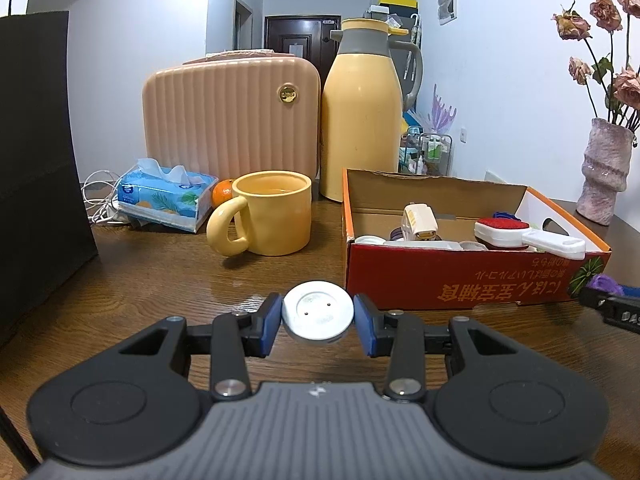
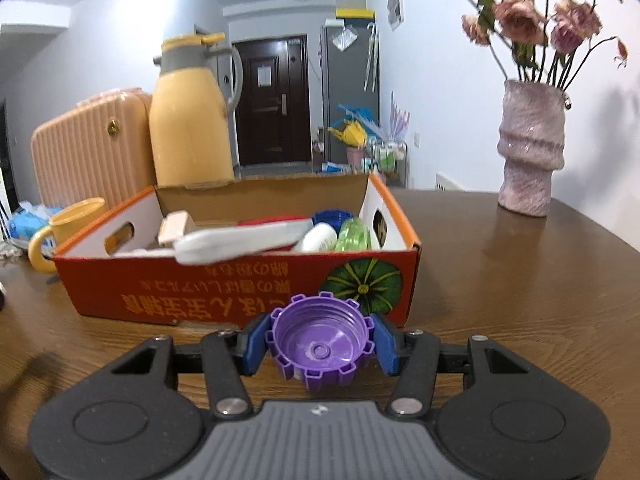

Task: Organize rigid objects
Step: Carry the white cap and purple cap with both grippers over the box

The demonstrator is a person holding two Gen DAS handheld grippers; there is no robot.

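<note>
**Two caps held, box dead ahead**

The ridged purple plastic cap [image 2: 320, 350] is pinched by the right gripper [image 2: 320, 346] fingers, the round white lid [image 1: 318, 311] by the left gripper [image 1: 318, 316]; the red cardboard box [image 2: 224, 292] is seen just beyond, nearer the right.

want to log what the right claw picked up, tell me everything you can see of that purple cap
The purple cap is a round screw cap that looks like glossy plastic, with square notched teeth around its outer rim and thread ridges inside. Its open side faces the camera, showing a small raised ring at the centre of the floor. The right claw is shut on it, a blue pad pressing each side, holding it just in front of the red cardboard box, above the wooden table.
</note>
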